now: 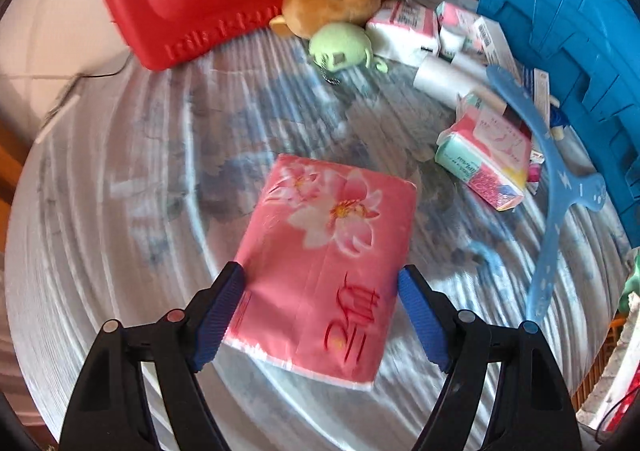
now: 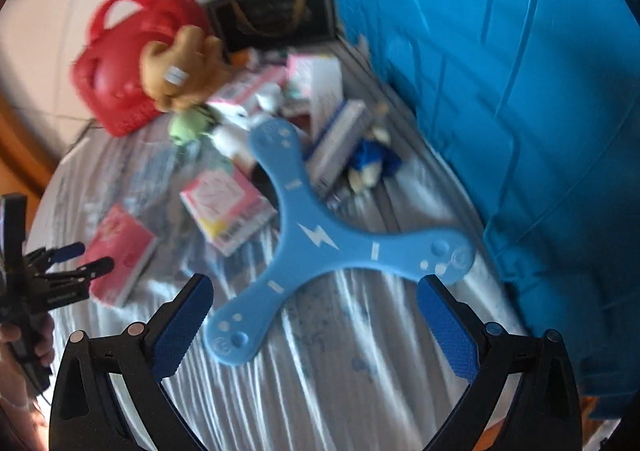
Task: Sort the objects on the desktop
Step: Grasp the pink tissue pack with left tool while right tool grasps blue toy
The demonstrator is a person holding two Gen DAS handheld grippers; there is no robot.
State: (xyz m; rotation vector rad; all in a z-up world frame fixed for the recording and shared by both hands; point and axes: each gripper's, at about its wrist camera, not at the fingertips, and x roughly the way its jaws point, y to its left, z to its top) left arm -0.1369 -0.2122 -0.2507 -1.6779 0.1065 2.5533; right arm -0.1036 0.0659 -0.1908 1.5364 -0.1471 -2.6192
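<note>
pink floral tissue pack lies on the striped cloth between the left gripper's wide-spread fingers — right gripper likewise wide around a blue three-armed boomerang.

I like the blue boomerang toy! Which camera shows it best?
The right wrist view: the boomerang fills the middle, all three arms and its lightning bolt showing, ahead of the open right gripper. The left wrist view shows it only edge-on at the side.
</note>
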